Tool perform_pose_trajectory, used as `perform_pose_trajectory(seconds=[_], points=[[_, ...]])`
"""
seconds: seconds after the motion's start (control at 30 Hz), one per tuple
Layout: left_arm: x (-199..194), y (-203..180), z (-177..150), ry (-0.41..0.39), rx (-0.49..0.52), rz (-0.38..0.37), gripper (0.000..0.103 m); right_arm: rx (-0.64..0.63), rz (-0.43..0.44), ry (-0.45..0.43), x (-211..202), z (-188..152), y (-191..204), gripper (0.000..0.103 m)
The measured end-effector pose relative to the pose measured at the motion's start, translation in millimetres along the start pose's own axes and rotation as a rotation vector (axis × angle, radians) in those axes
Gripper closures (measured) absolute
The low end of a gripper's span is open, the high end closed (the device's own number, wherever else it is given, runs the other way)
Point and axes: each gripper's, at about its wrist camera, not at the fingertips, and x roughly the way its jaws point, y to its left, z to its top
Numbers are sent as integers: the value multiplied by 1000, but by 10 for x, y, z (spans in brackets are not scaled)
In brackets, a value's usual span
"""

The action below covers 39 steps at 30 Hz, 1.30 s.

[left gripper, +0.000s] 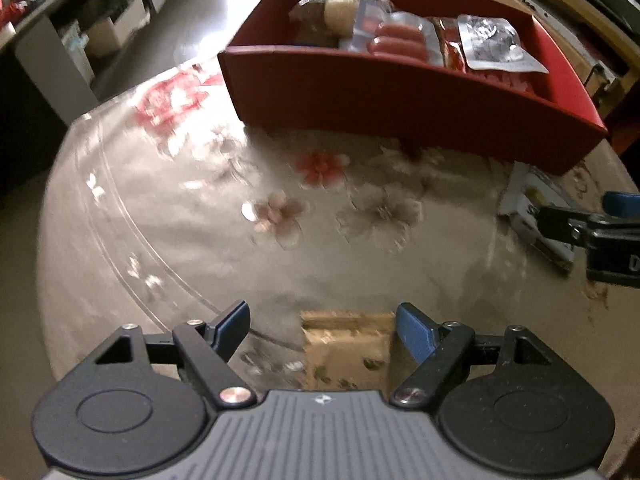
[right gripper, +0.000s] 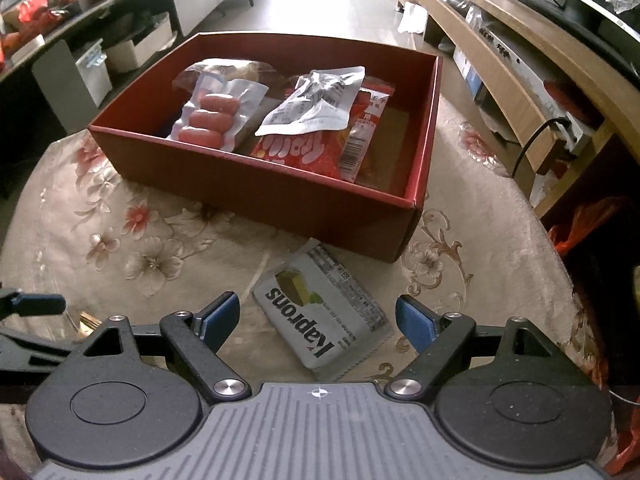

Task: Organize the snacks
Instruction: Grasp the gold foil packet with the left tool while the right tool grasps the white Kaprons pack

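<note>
Right hand-held gripper, spread empty over grey wafer packet on bench beside red box: pinch across short sides, lift level; left hand-held gripper likewise spread.

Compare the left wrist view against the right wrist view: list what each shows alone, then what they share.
Left wrist only: a tan packet lying between the open left hand-held gripper. Right wrist only: the printed face of the grey packet between the open right hand-held gripper. Both: the red box holding a sausage pack, on the floral tablecloth.
</note>
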Motion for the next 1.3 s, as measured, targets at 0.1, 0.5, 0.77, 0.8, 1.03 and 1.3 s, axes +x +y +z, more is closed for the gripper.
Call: perform_pose_trajectory(seconds=[0.1, 0.5, 0.77, 0.8, 1.03, 1.3], points=[[-21, -22, -60, 7, 2, -13, 19, 3, 24, 12, 50, 16, -46, 13], [-80, -171, -327, -13, 34, 7, 21, -73, 60, 53, 361, 57, -2, 9], [-71, -125, -297, -11, 40, -3, 21, -196, -2, 79, 232, -90, 326, 30], [-70, -125, -297, -11, 41, -4, 21, -203, -7, 82, 211, -114, 350, 31], [-72, -124, -304, -12, 51, -7, 20, -236, -17, 93, 131, -209, 434, 36], [-56, -132, -307, -4, 58, 1, 14, -284, -39, 85, 118, -246, 522, 37]])
